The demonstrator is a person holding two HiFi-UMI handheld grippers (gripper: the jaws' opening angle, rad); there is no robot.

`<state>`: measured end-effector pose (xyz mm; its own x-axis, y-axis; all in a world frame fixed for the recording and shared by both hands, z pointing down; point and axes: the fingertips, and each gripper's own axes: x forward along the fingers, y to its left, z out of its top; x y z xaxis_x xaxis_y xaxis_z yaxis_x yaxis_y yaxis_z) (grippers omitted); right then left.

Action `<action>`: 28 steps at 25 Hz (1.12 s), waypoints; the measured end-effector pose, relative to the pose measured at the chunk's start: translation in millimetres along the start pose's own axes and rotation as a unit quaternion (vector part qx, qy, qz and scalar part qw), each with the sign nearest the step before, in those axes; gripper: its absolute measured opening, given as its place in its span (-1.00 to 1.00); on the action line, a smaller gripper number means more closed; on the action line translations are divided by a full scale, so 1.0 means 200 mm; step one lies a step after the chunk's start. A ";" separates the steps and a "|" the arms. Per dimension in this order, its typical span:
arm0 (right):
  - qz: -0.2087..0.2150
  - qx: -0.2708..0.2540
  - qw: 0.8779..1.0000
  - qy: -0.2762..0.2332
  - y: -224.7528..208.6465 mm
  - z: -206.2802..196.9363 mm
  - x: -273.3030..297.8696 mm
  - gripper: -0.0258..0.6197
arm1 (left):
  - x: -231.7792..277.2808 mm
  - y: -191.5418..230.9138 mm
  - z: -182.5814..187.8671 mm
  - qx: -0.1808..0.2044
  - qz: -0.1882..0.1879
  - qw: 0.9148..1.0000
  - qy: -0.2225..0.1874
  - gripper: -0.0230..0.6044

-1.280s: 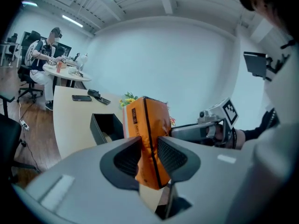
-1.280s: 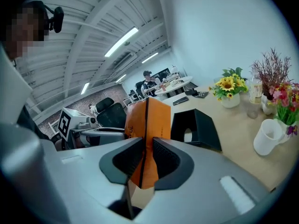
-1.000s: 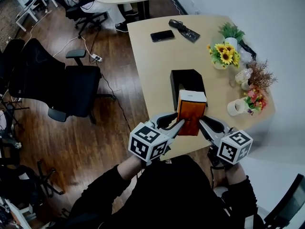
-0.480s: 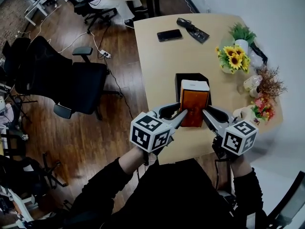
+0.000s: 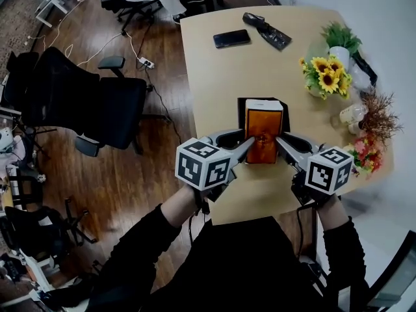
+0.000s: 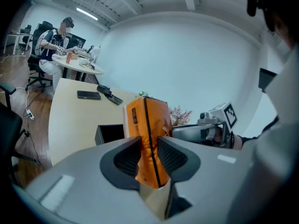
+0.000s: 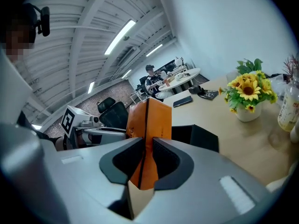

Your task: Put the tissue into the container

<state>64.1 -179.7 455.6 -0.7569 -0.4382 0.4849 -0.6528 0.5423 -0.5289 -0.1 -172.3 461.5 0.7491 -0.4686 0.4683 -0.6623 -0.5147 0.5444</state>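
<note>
An orange tissue pack [image 5: 262, 130] with a white top hangs upright over the black open container [image 5: 242, 106] on the wooden table [image 5: 260, 64]. My left gripper [image 5: 247, 147] is shut on the pack's left bottom edge, and my right gripper [image 5: 279, 144] is shut on its right bottom edge. In the left gripper view the tissue pack [image 6: 148, 139] is pinched between the jaws, with the container [image 6: 110, 133] just behind. In the right gripper view the tissue pack [image 7: 148, 129] sits between the jaws in front of the container [image 7: 201, 136].
A sunflower pot [image 5: 324, 77], a green plant [image 5: 342, 43], a bottle [image 5: 351, 114] and pink flowers [image 5: 365, 153] line the table's right edge. A phone [image 5: 232, 39] and a black object [image 5: 266, 31] lie at the far end. Black office chairs [image 5: 91, 106] stand to the left.
Both grippers have carried the tissue pack forward, from in front of the container to above its opening. The grips have not changed.
</note>
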 end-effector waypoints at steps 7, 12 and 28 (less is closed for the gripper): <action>0.009 0.029 0.999 0.027 -0.13 -0.02 0.10 -0.72 | 0.10 0.11 -0.02 -0.032 0.005 0.999 0.029 -0.63; 0.013 0.050 0.998 0.047 -0.19 -0.05 0.17 -0.72 | 0.15 0.19 -0.05 -0.060 0.006 0.997 0.052 -0.64; 0.006 0.093 0.992 0.085 -0.32 -0.17 0.31 -0.73 | 0.28 0.32 -0.16 -0.110 0.012 0.989 0.095 -0.63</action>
<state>60.6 -217.4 543.5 -0.7593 -0.2956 0.5797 -0.6495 0.3985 -0.6476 -0.6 -208.5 545.0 0.7361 -0.3253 0.5936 -0.6766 -0.3265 0.6600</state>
